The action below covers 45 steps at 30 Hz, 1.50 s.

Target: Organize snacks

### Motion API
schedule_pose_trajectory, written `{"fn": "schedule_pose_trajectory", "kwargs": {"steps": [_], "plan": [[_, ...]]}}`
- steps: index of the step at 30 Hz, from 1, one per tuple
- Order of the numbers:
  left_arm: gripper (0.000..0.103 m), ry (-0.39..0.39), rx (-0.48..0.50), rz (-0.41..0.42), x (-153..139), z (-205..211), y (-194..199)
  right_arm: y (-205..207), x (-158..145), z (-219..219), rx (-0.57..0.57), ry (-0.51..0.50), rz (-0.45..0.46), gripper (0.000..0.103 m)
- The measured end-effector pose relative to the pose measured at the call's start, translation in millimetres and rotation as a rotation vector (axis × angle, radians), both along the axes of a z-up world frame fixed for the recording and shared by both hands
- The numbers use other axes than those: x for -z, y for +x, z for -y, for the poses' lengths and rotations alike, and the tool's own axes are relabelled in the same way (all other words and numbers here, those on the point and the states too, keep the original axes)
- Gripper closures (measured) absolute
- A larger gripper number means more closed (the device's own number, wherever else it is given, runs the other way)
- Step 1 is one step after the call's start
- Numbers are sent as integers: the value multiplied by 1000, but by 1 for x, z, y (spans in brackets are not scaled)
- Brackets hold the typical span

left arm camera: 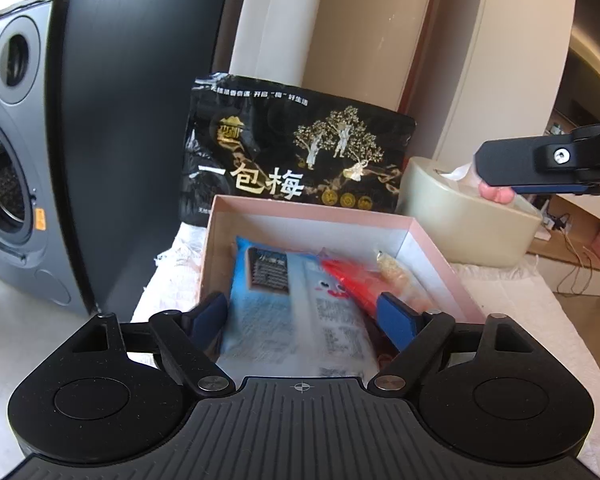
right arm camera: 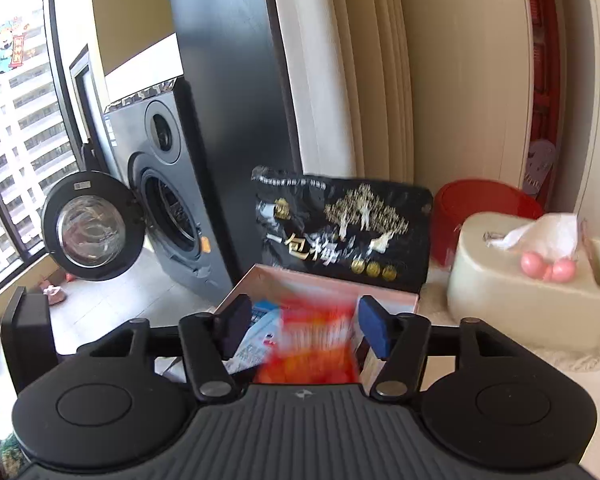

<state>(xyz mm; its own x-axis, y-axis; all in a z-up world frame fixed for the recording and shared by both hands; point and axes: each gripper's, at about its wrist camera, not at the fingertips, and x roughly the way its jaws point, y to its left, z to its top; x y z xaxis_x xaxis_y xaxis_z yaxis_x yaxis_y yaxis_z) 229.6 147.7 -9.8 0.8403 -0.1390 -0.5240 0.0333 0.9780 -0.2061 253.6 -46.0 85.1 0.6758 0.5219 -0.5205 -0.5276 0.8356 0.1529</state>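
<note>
Left-wrist view: the left tongs stand wide apart over the near end of a pink open box, which rests on a white cloth covering the desk. A light blue snack packet lies between the two blue pads; its blurred edges do not clearly meet them, so the packet appears unclamped. Beside it in the box lie a red packet and a small pale packet near the right wall. A large black pouch with gold lettering stands upright just behind the box. To the right sits a beige tissue holder, with the right tongs reaching across in front of it from the frame edge. A grey washing machine stands on the floor at left.

Right-wrist view: the right tongs are partly apart above the box. A blurred red-and-orange packet fills the gap between the pads; contact cannot be told, and the packet appears loose. The blue packet shows at its left. The black pouch stands behind, a red tub and the tissue holder at right. The washing machine has its door open.
</note>
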Motion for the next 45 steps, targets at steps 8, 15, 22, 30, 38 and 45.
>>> {"fn": "schedule_pose_trajectory", "kwargs": {"steps": [8, 15, 22, 30, 38, 45], "plan": [[18, -212, -51, 142, -20, -25, -17, -8, 4, 18, 57, -1, -2, 36], [25, -255, 10, 63, -24, -24, -32, -17, 24, 42, 91, -29, -36, 36], [35, -186, -14, -2, -8, -11, -20, -46, 42, 59, 91, -63, -25, 36], [36, -138, -5, 119, -25, 14, -89, -104, 55, 84, 75, -48, 29, 27], [36, -76, -17, 14, 23, 59, -187, -162, 99, 98, 127, -25, -38, 26], [38, 29, -22, -81, 49, 80, -182, -162, 135, 90, 170, -80, -110, 25]]}}
